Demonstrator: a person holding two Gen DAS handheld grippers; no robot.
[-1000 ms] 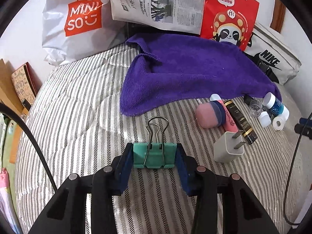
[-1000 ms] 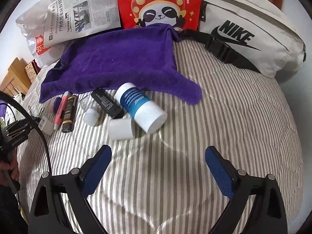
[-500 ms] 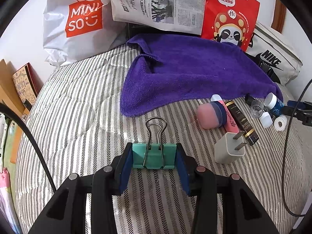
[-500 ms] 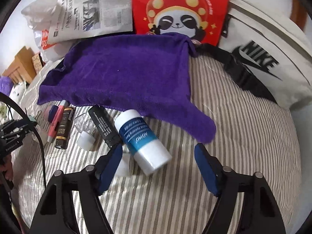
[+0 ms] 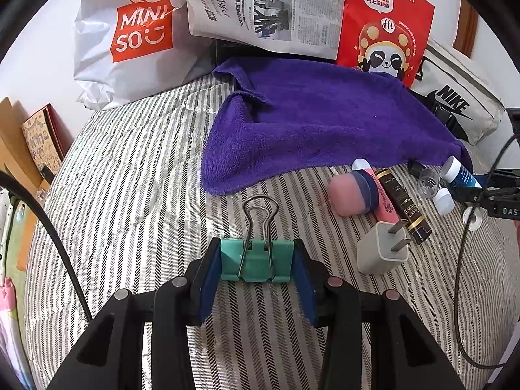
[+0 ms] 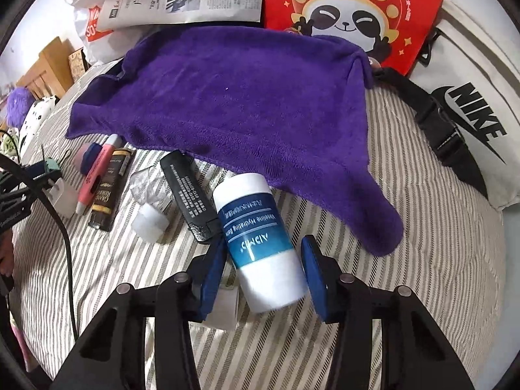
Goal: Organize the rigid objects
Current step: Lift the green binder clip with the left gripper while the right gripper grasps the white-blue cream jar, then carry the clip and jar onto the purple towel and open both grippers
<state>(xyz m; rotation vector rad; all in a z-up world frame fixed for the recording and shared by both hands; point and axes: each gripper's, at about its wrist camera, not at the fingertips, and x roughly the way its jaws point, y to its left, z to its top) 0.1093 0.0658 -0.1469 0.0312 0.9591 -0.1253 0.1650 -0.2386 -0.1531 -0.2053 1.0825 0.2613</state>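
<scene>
My left gripper point(image 5: 256, 266) is shut on a green binder clip point(image 5: 256, 261) and holds it just above the striped bed cover. My right gripper point(image 6: 261, 269) is open, its fingers either side of a white and blue balm bottle point(image 6: 258, 247) lying on the bed; the left pad is close to it, the right pad a little apart. A white tape roll point(image 6: 227, 305) lies under my right gripper's left finger. The bottle also shows in the left wrist view point(image 5: 460, 174), at the far right.
A purple towel point(image 5: 312, 123) covers the middle of the bed. By its edge lie a pink case point(image 5: 352, 195), a pink tube point(image 5: 385, 208), a black and gold tube point(image 5: 406, 208), a white charger point(image 5: 383, 250), a black tube point(image 6: 188, 191) and a white cap point(image 6: 151, 217). Bags and newspaper point(image 5: 276, 9) stand behind.
My right gripper has moved forward and narrowed around the balm bottle. My left gripper has barely moved and still holds the clip.
</scene>
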